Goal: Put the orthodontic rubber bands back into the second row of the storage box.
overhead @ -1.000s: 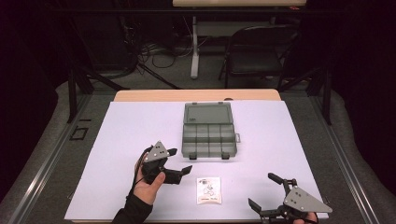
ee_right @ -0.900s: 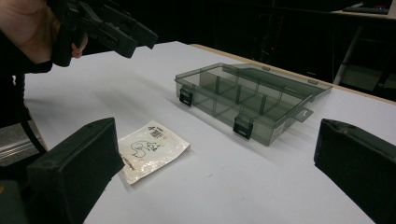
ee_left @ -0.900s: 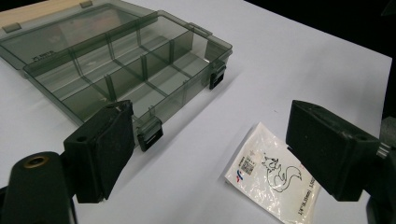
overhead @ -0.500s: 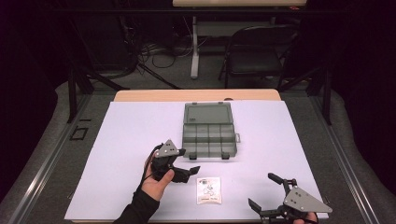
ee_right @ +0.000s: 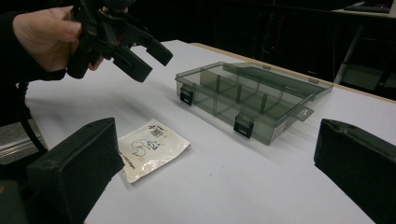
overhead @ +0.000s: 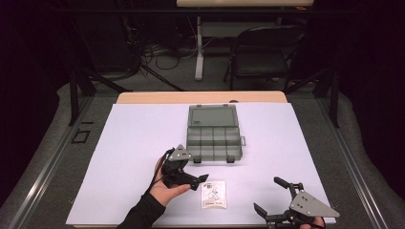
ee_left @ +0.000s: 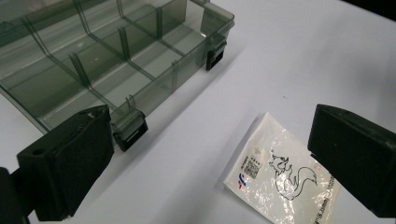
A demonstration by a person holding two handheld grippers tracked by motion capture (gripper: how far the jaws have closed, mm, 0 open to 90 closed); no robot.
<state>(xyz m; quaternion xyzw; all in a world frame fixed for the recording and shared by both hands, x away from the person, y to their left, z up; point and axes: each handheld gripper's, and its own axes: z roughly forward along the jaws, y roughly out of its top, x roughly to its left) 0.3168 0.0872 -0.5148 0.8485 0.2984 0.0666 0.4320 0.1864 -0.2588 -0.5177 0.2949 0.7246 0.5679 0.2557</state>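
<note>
Your left gripper (overhead: 203, 180) hovers just above the table, jaws spread wide and holding nothing. They have just been opening further, and nothing sits between them yet. The flat white sachet (overhead: 213, 194) with the squirrel drawing lies on the white table cover (overhead: 133, 143), just ahead of the jaws and slightly off to one side in the left gripper view (ee_left: 280, 175). It lies a little in front of the open compartment box (overhead: 214, 138) and clear of it.

Your right gripper (overhead: 279, 200) rests near the front right edge of the table, jaws also wide apart and empty, well away from the sachet.

Risks, as judged from here:
- The sachet lies flat against the cover with no raised edge showing. Jaws closing level may skate over it or push it along without catching it.
- It sits nearer one jaw than the other. If you close without centring, that jaw could shove or rotate it away.
- Its surface looks glossy, so a shallow pinch on a corner could slip once lifted.
- The box latches (ee_left: 128, 133) stand near the other jaw. A sideways sweep toward the box could knock it and shift the whole case.
- Pressing down hard to get under the edge may drag or wrinkle the table cover.
</note>
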